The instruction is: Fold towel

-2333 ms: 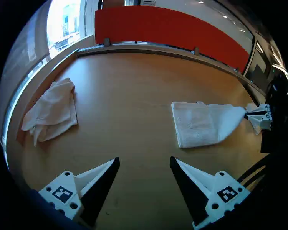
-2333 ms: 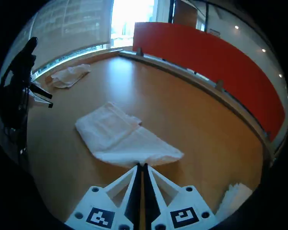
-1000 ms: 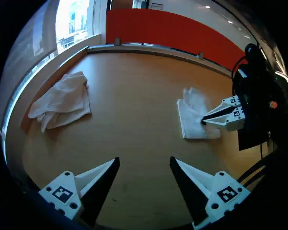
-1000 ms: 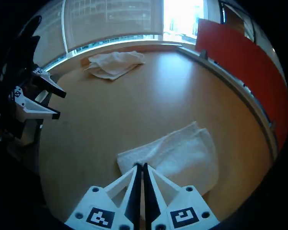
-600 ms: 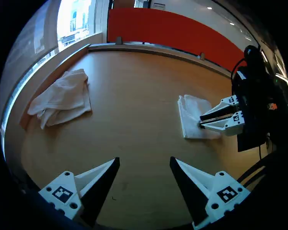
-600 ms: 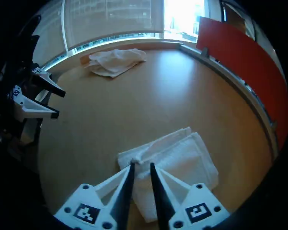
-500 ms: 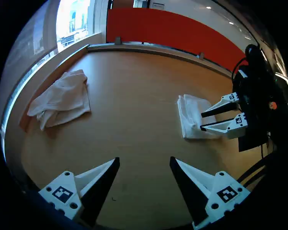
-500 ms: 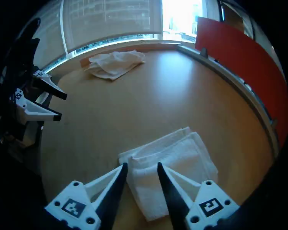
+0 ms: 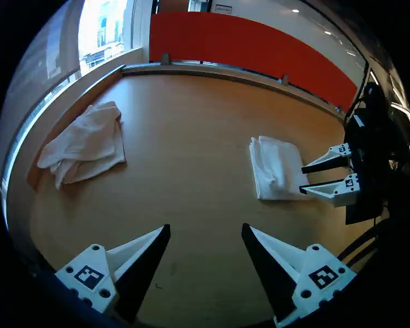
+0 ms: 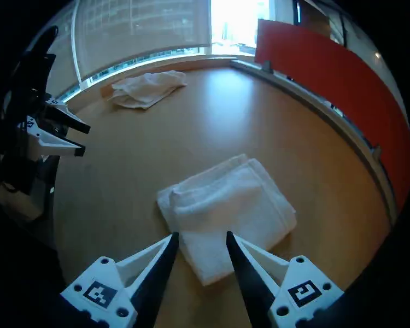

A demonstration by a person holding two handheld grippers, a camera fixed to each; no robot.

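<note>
fingers (image 10: pixel 150 268) of the right gripper (image 10: pixel 201 234) stand apart and hold nothing, tips at the near edge of the folded towel (image 10: pixel 227 202), which lies flat on the table (image 10: pixel 150 136). left gripper (image 9: pixel 205 225) is spread wide, empty, well apart from it. crumpled towel (image 9: pixel 85 145) lies near the table's far edge.

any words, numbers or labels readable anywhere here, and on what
No readable text anywhere.
Left tool and right tool: square black-and-white markers, patterns, not words.
White sign above the red panel: too small to read.
Folded towel, crumpled towel: no label visible.
</note>
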